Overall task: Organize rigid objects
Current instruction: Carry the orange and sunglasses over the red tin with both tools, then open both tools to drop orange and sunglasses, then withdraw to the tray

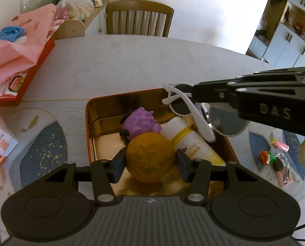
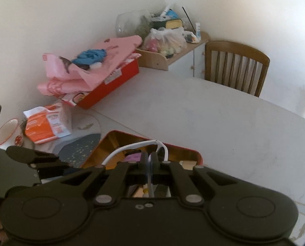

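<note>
1. Left wrist view: the left gripper (image 1: 150,165) has its fingers part way open and pressed on both sides of an orange (image 1: 150,156). The orange is over the near part of the tin (image 1: 88,127), which sits on the table (image 1: 132,65). A purple toy (image 1: 139,123) and a bottle (image 1: 190,141) lie in the tin. The right gripper (image 1: 195,97) holds white sunglasses (image 1: 195,112) over the tin's right side.
2. Right wrist view: the right gripper (image 2: 149,158) is squeezed tight on the sunglasses (image 2: 132,146), above the tin (image 2: 185,150).

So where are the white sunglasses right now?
The white sunglasses are pinched in the right gripper, right of centre in the left wrist view, above the far right corner of the red tin, beyond the cream bottle.
</note>
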A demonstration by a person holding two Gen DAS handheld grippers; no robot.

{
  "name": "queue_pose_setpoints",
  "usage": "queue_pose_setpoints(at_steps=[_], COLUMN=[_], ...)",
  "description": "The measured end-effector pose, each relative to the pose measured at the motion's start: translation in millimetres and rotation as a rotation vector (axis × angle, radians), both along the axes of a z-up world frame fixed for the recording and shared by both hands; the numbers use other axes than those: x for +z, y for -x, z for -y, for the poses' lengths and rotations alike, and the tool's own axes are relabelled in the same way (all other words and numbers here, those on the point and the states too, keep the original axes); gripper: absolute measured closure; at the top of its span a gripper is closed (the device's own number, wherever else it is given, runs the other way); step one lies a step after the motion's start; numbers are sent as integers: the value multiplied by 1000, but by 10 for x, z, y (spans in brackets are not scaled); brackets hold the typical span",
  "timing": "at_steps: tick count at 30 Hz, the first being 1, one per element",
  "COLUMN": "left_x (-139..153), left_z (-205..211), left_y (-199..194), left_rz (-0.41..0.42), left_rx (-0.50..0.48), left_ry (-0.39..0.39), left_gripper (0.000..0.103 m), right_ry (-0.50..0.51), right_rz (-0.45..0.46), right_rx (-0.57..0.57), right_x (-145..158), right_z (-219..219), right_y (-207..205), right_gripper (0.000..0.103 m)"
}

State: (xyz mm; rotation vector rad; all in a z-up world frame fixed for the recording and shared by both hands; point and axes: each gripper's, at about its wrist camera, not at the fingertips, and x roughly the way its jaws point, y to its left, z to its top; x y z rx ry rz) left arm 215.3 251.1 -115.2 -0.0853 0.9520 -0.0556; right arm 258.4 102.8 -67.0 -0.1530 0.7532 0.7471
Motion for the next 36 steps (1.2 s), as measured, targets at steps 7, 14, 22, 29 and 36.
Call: queue_pose_setpoints(at_steps=[7,14,22,29,36], left_x=[-154,-168,-168,-135,-50], left_z=[-15,-23,-9,3,20], left_y=[-112,-204,-297,-276,-152], left_rz=[-35,-14,-4,11,21], left_rx=[-23,-46,-48,-44,-40], left_ry=[2,23,29,16,19], left_gripper=[51,51,51,51,43], right_ry=[75,82,18,-45,-106], right_rz=[17,8,-34,-61,-102], right_rx=[-7,-25,-64,-79,-118], right_x=[-190,-259,-94,21,84], right_z=[-169,-189,47,354,619], right_y=[-38,-97,-65,107,248], right_gripper=[102,95,83,71,60])
